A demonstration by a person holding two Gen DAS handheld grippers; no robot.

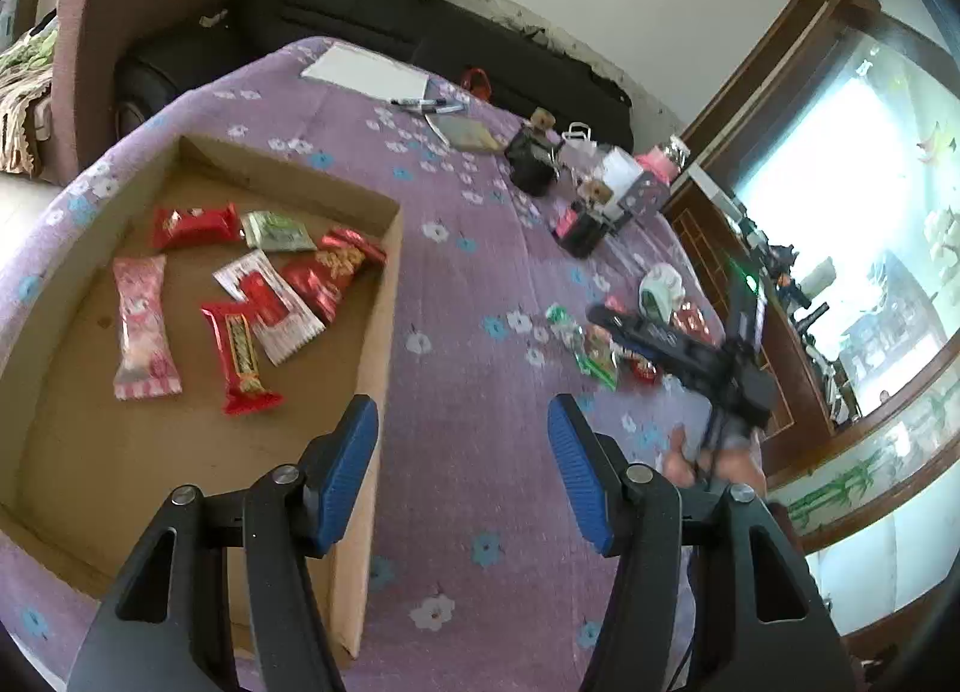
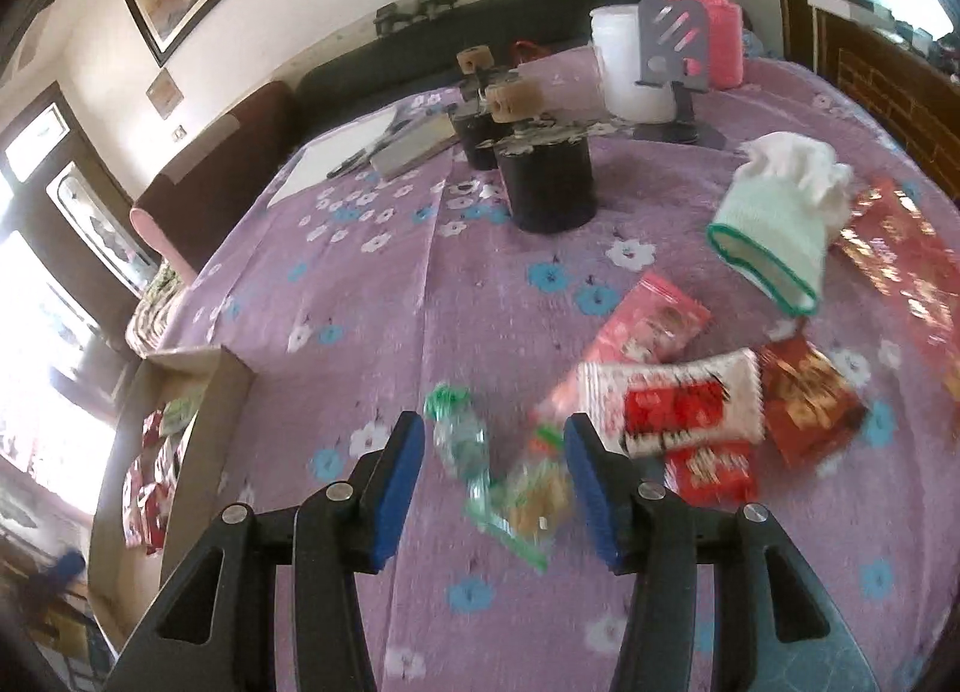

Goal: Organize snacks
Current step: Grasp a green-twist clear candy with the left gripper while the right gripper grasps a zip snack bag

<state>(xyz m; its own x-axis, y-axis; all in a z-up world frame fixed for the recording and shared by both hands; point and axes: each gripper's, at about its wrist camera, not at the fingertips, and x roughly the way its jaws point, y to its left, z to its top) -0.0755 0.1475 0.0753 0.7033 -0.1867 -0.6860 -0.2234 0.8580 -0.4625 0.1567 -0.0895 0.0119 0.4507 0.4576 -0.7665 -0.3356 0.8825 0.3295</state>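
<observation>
Left gripper (image 1: 462, 470) wide open, blue pads (image 1: 348, 470) parted over the right wall of the cardboard box (image 1: 384, 332), nothing between them. Box at nine o'clock in the left wrist view, on the purple floral tablecloth (image 1: 468, 272), already holding several snacks: a pink packet (image 1: 144, 326) at the left, a red bar (image 1: 240, 356) beside it, a red-and-white packet (image 1: 270, 308) partly under that bar, a red wrapper (image 1: 195, 225) at the far side, a green packet (image 1: 277, 231) just beside it, and a red-and-gold packet (image 1: 336, 272) toward the right wall.

Right gripper (image 2: 495, 482) likewise released, pads (image 2: 399, 488) spread, hovering low over the cloth. Between the fingers, blurred, a clear green-trimmed packet (image 2: 522, 503) lying on the tablecloth; contact with the pads impossible to tell. A second clear green packet (image 2: 459, 434) just at eleven o'clock of it. At two o'clock of the right gripper, a loose pile: a white-and-red packet (image 2: 672, 398) on top, a small red packet (image 2: 714, 467) under its near edge, a pink packet (image 2: 651, 323) behind, a dark red packet (image 2: 810, 398) to the right. Further out at one o'clock, a mint-green knitted sleeve (image 2: 774, 236) lying on its side, with a red foil bag (image 2: 900, 248) beside it.

At twelve o'clock, a black cylinder (image 2: 549, 182) standing upright, a white container (image 2: 630, 62) and a pink-sleeved bottle (image 2: 714, 26) behind. Cardboard box at nine o'clock in the right wrist view, well apart from the pile.
</observation>
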